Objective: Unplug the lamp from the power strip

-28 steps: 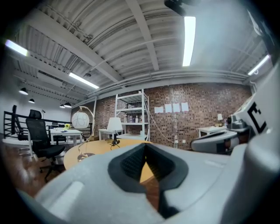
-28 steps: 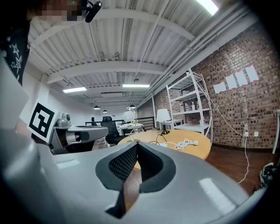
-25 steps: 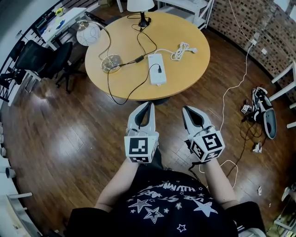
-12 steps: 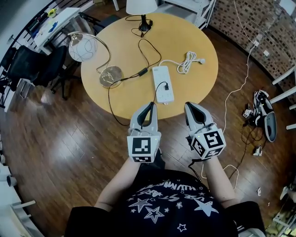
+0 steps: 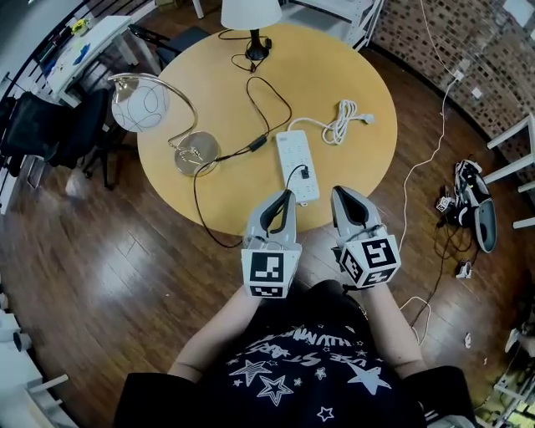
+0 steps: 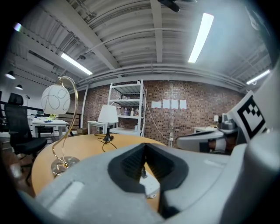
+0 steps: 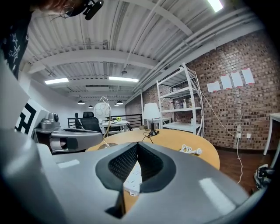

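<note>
A white power strip (image 5: pixel 298 154) lies on the round wooden table (image 5: pixel 359 75), with a black plug (image 5: pixel 305 173) in its near end. The plug's black cord runs left to a gold arc lamp with a globe shade (image 5: pixel 138 102) and a round base (image 5: pixel 196 155). At the table's near edge, my left gripper (image 5: pixel 285 196) and right gripper (image 5: pixel 340 194) are both shut and hold nothing, just short of the strip. The strip shows past the jaws in the left gripper view (image 6: pixel 151 186) and the right gripper view (image 7: pixel 133 176).
A white-shade lamp (image 5: pixel 250 12) stands at the table's far edge. A coiled white cord (image 5: pixel 341 122) lies right of the strip. Black chairs (image 5: pixel 50 125) and a white desk (image 5: pixel 79 50) are at the left. Loose cables and a device (image 5: pixel 475 201) lie on the floor at the right.
The table has come closer in the head view. Both grippers, still shut, now reach its near edge by the power strip.
</note>
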